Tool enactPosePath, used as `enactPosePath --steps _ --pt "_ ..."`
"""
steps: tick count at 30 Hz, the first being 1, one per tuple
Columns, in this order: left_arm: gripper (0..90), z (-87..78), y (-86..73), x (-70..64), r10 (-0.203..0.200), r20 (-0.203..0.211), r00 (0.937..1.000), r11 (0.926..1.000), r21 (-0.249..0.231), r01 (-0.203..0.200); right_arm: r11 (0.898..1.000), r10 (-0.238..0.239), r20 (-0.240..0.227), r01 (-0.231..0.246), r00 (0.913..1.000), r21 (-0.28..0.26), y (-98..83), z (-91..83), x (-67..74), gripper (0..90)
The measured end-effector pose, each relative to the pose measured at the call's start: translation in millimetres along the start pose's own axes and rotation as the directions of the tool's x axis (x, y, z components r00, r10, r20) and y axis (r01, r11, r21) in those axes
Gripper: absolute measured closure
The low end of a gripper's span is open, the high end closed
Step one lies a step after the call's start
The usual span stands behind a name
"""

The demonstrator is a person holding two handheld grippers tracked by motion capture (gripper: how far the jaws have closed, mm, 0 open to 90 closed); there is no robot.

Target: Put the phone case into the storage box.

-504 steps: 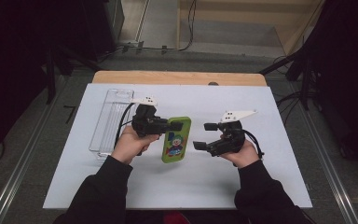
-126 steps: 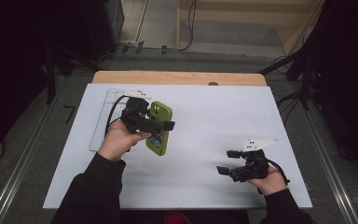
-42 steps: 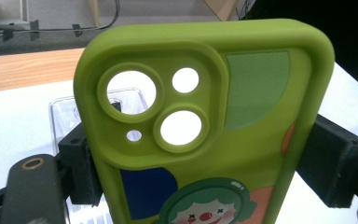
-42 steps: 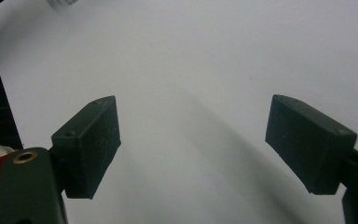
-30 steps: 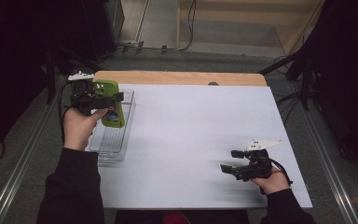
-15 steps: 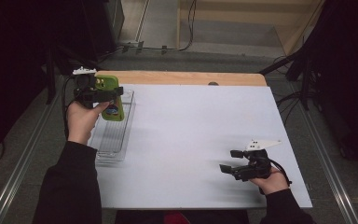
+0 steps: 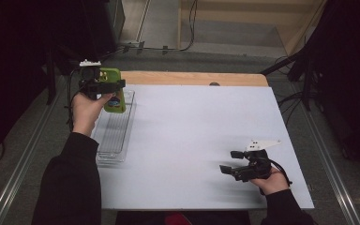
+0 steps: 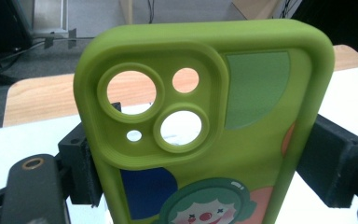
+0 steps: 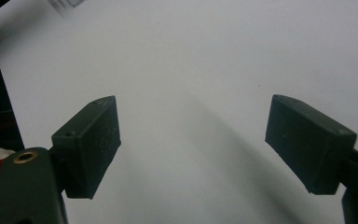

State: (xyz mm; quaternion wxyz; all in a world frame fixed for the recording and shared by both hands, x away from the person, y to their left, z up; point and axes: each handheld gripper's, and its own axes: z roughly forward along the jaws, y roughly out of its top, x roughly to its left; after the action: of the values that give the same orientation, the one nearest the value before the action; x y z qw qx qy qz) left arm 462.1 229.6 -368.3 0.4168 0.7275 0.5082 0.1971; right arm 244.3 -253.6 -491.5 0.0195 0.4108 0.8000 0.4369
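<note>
White sheeting covers the table [image 7: 192, 140] in a dim workshop. At far left, the left gripper [image 7: 104, 86] clamps a green phone case [image 7: 112, 89] by its long edges, upright over the far end of a clear plastic tray [image 7: 115, 133]; the pads [image 8: 81, 168] press both sides. Setting it down well likely means lowering it squarely inside the tray's walls before releasing. At right, the right gripper [image 7: 232, 161] rests near the table's front edge, jaws wide and empty.

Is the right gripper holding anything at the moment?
No: in the right gripper view the right gripper has its jaws wide apart with nothing between them, just the bare white table beyond.
</note>
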Motion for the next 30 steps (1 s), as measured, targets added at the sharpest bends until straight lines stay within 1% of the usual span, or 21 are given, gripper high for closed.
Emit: enactPosePath --steps 2,6,8,10,11,13,15,17,19,21,23,24,27,29,30 --pt "16.4 2.8 1.6 1.2 0.004 -0.007 1.0000 1.0000 0.008 -0.004 1.000 0.000 -0.001 0.000 1.0000 -0.003 -0.1 -0.2 0.2 16.2" --pt "16.3 9.0 4.2 3.4 0.006 -0.003 1.0000 1.0000 0.000 -0.006 1.000 0.000 0.004 0.000 1.0000 -0.004 -0.1 -0.7 -0.1 16.3" --pt "16.3 12.1 5.2 4.6 0.005 -0.018 0.9998 1.0000 -0.001 -0.005 1.000 0.008 0.000 -0.008 1.0000 -0.007 0.0 -1.0 -0.1 16.4" --pt "16.3 15.3 5.9 6.7 0.007 -0.027 0.9996 0.9999 -0.008 -0.007 1.000 0.007 0.001 -0.007 1.0000 -0.008 -0.1 -1.4 -0.3 16.4" --pt "16.3 17.1 6.0 8.1 -0.003 -0.024 0.9997 0.9999 -0.015 0.003 1.000 0.008 0.000 -0.008 1.0000 -0.008 0.0 -1.5 -0.4 16.4" --pt "16.3 20.8 6.6 10.5 -0.015 -0.028 0.9995 0.9998 -0.010 0.015 1.000 0.007 0.002 -0.007 1.0000 -0.008 -0.1 -1.3 -0.3 16.4" --pt "16.3 24.5 7.0 11.1 -0.008 -0.040 0.9992 1.0000 -0.006 0.008 1.000 0.007 0.001 -0.007 1.0000 -0.009 0.0 -1.2 -0.3 16.4" --pt "16.2 27.8 7.4 11.6 -0.010 -0.036 0.9993 1.0000 -0.002 0.009 1.000 0.007 0.002 -0.007 1.0000 -0.009 0.1 -1.1 -0.5 16.4" --pt "16.1 31.1 6.7 11.4 -0.006 -0.040 0.9992 1.0000 -0.008 0.006 1.000 0.005 0.002 -0.005 1.0000 -0.005 0.0 -1.1 -0.6 16.4" --pt "16.1 34.5 5.6 11.5 0.000 -0.054 0.9986 1.0000 -0.008 -0.001 1.000 0.007 0.001 -0.007 1.0000 -0.009 -0.1 -1.1 -0.4 16.4" --pt "16.0 37.8 4.5 13.2 -0.008 -0.046 0.9989 1.0000 -0.005 0.008 1.000 0.004 0.001 -0.004 1.0000 -0.012 -0.2 -1.5 -0.4 16.4" --pt "16.0 39.1 4.2 14.1 -0.006 -0.049 0.9988 1.0000 -0.001 0.006 1.000 0.002 0.001 -0.002 1.0000 -0.013 -0.2 -1.6 -0.6 16.4" --pt "16.0 42.8 2.7 15.9 -0.013 -0.049 0.9987 0.9999 -0.009 0.013 1.000 0.004 0.000 -0.004 1.0000 -0.013 -0.2 -1.7 -0.6 16.4" --pt "16.0 44.7 1.9 17.9 -0.024 -0.037 0.9990 0.9996 -0.013 0.023 1.000 0.003 0.000 -0.003 1.0000 -0.013 -0.2 -1.6 -0.8 16.4" --pt "16.0 46.0 1.5 18.1 -0.029 -0.041 0.9987 0.9995 -0.013 0.028 1.000 0.003 0.000 -0.003 1.0000 -0.013 -0.1 -1.6 -0.8 16.4"
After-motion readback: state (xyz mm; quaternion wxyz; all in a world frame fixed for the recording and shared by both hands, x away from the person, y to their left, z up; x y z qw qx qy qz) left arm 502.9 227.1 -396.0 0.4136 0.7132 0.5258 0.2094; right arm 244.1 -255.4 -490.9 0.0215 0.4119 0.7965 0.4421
